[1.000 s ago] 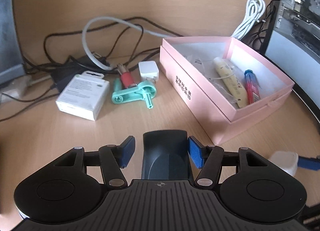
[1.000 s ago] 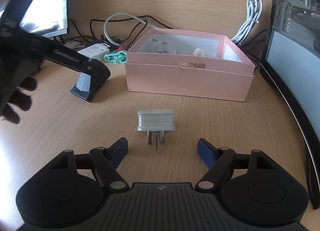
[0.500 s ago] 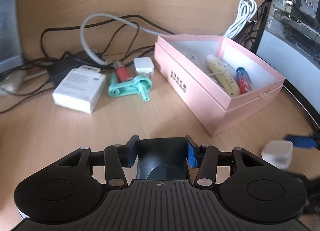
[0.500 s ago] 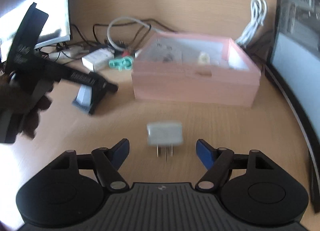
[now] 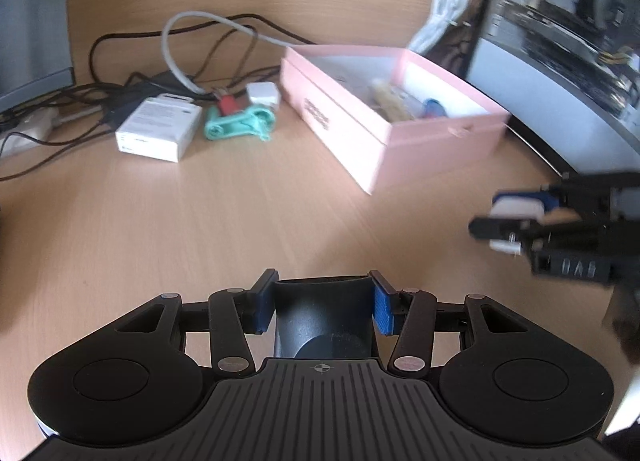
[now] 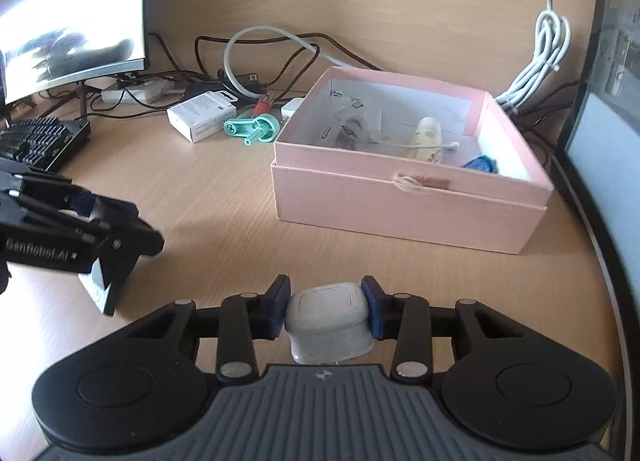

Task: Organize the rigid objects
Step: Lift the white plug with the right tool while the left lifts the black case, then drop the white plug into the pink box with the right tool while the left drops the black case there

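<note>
Pinching a white plug adapter (image 6: 327, 321) between its blue pads, the right tool (image 6: 326, 311) holds it clear of the tabletop (image 6: 224, 201), jaws closing onto its sides; a second ago the adapter lay flat on the wood ahead of spread jaws. The left tool (image 5: 323, 307) grips a dark grey stand-like object (image 5: 323, 317), pads pressed to both flanks, where earlier they stood slightly off it. From the right wrist view that object hangs at the left, just above bare wood. Open tabletop lies between both tools and the pink box (image 6: 408, 205), whose near wall faces the right tool with its top open; a yellowish tube (image 6: 427, 137) and a blue item (image 6: 482, 163) lie inside. Left of the box sit a teal plastic part (image 6: 252, 127) and a white carton (image 6: 202, 115), cables (image 6: 256, 45) behind. A monitor edge (image 6: 592, 197) bounds the right side.
</note>
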Demonstrator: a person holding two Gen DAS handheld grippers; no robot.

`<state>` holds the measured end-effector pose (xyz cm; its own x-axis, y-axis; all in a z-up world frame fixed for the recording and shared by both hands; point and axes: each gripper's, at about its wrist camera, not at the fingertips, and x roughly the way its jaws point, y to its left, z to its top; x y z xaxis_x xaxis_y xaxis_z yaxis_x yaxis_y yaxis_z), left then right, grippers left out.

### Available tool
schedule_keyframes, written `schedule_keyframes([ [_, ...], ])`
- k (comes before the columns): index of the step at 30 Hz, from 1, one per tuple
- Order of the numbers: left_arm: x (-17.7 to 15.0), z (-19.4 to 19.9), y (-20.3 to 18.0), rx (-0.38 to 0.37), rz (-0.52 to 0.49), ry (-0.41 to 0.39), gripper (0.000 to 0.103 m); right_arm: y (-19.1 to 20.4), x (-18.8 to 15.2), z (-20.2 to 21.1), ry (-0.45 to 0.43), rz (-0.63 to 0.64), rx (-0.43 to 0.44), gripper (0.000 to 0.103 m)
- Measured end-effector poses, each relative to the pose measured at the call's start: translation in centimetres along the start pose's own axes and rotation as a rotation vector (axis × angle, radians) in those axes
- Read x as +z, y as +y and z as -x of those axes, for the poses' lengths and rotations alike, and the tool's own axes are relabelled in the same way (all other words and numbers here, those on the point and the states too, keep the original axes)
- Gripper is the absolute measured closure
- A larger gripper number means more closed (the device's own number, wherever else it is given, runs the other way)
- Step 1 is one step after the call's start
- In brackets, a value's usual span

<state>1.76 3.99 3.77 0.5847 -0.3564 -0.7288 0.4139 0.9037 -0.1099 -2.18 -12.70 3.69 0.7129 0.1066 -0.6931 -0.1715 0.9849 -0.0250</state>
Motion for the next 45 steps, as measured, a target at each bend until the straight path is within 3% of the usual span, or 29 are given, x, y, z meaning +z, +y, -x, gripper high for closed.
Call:
schedule_keyframes([
  [5,-0.3,1.0,-1.9,-0.046,-0.032,-0.010,0.050,-1.0,-0.2,3.5,-0.031,-0.003,-0.027,0.065],
  [11,2.8,3.4,-4.2,-0.104,-0.071,-0.102,0.050,-2.9,-0.3,7.6,-0.090,-0.033,-0.082,0.065],
  [15,7.1,5.4,-5.6,-0.149,-0.104,-0.202,0.050,-2.9,-1.0,9.8,-0.135,0.000,-0.116,0.065],
  [19,13.7,5.4,-6.5,-0.163,-0.101,-0.292,0.050,-3.1,-1.8,11.0,-0.159,-0.025,-0.128,0.065],
  [23,19.9,2.8,-6.1,-0.190,-0.035,-0.291,0.050,-3.8,-2.3,11.4,-0.171,-0.076,-0.142,0.065],
  [25,21.1,1.7,-5.4,-0.194,0.026,-0.279,0.050,-3.9,-2.4,11.4,-0.172,-0.091,-0.145,0.065],
  [29,19.1,0.8,-4.0,-0.185,0.105,-0.246,0.052,-4.4,-2.6,11.1,-0.161,-0.107,-0.146,0.065],
  [36,10.7,1.4,-0.9,-0.163,0.180,-0.153,0.052,-5.7,-1.9,9.8,-0.151,-0.143,-0.108,0.065],
  [41,5.4,2.4,1.4,-0.103,0.247,-0.100,0.052,-6.9,3.2,8.5,-0.194,-0.147,-0.054,0.065],
  [45,2.8,2.6,2.9,-0.040,0.305,-0.058,0.052,-7.2,9.8,7.0,-0.288,-0.092,-0.064,0.065],
])
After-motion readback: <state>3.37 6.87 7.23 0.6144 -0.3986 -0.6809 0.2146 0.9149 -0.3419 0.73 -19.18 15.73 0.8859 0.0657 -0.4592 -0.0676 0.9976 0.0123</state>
